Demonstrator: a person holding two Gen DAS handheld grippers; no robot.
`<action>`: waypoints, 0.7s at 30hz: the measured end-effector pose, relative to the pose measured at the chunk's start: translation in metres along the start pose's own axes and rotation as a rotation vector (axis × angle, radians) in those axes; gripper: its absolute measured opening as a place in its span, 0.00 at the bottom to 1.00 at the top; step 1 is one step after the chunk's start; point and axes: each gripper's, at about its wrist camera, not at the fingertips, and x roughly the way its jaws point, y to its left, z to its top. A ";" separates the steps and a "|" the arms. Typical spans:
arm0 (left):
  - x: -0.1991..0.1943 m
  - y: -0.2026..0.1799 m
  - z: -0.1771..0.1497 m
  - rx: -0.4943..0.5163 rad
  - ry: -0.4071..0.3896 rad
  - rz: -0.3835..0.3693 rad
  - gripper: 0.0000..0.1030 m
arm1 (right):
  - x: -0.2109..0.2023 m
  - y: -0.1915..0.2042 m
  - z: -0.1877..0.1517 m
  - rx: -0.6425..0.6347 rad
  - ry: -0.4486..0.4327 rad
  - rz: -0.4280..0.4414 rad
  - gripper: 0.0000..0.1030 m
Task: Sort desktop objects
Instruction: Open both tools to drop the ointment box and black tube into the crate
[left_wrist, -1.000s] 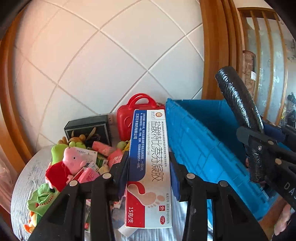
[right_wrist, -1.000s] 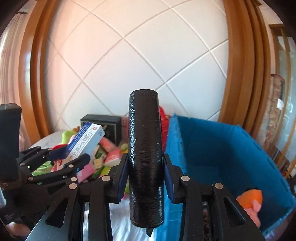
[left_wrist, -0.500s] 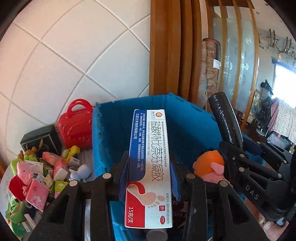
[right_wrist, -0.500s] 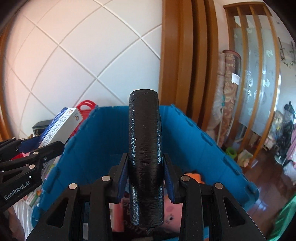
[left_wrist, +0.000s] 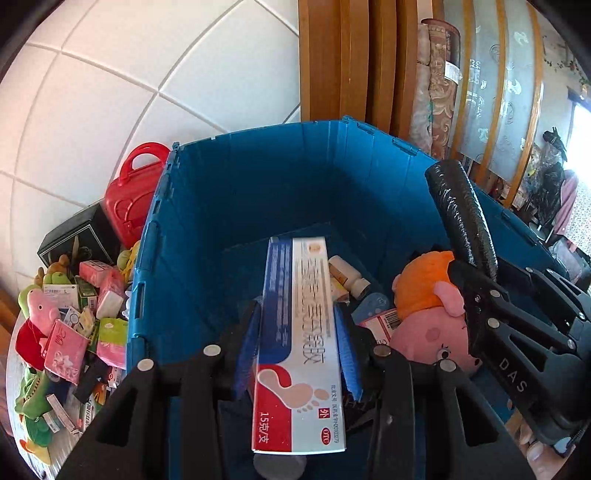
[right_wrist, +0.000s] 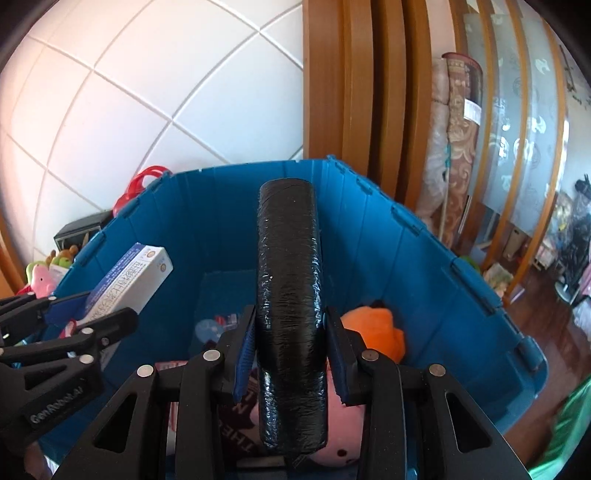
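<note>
Blue bin (left_wrist: 207, 236) directly below both hand-held grippers; plush pig (left_wrist: 432, 317), bottle, small packs on its floor. Left hand-held gripper (left_wrist: 295, 354) opening, ointment box (left_wrist: 301, 343) between jaws, long axis pointing forward and down into bin, slipping free. Right hand-held gripper (right_wrist: 288, 354) clenched on black roll (right_wrist: 290, 314), roll upright along fingers, over pig. Unsorted heap on tabletop (left_wrist: 22, 343) left of bin
</note>
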 end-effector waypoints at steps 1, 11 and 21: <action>0.000 0.000 -0.001 -0.006 0.006 0.002 0.46 | 0.001 -0.002 0.000 0.003 0.002 0.000 0.34; -0.020 0.006 -0.008 -0.011 -0.038 -0.015 0.70 | -0.020 -0.012 0.001 0.021 -0.080 -0.063 0.98; -0.059 0.018 -0.024 -0.036 -0.100 -0.030 0.72 | -0.064 -0.009 -0.003 0.018 -0.136 -0.090 1.00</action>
